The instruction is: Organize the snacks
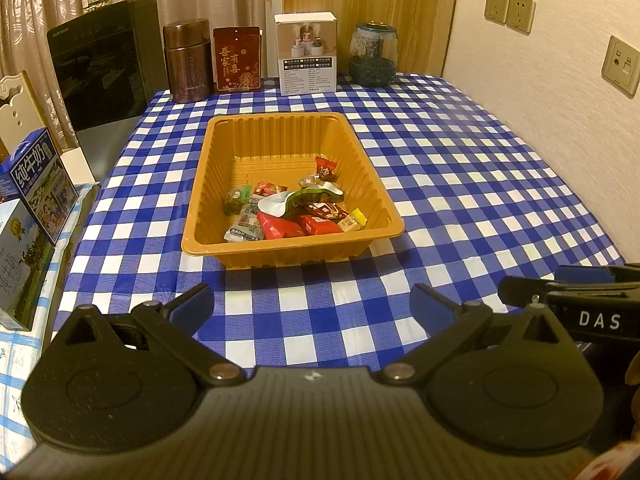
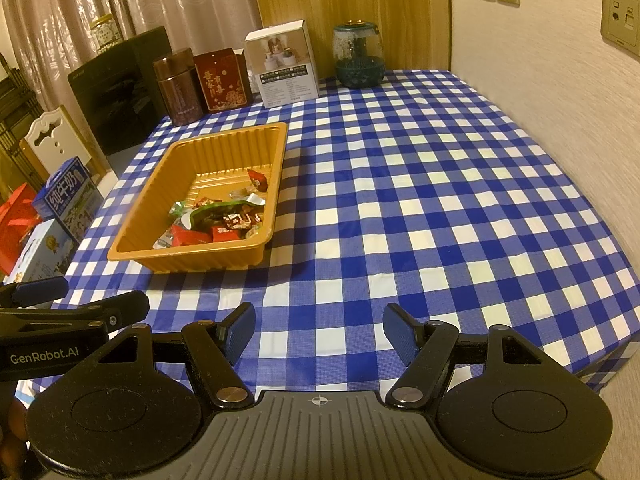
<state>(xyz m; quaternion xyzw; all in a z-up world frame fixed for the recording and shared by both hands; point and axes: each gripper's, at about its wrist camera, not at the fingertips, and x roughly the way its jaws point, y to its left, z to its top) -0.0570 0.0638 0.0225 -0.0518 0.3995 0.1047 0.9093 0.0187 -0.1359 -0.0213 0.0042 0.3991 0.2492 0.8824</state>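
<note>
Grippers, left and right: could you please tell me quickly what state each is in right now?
Left gripper: open, holding nothing.
Right gripper: open, holding nothing.

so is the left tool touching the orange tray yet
Apart. In the left wrist view the left tool sits open, short of the orange tray, with a strip of checked tablecloth plainly visible between its fingertips and the tray's near rim.
</note>
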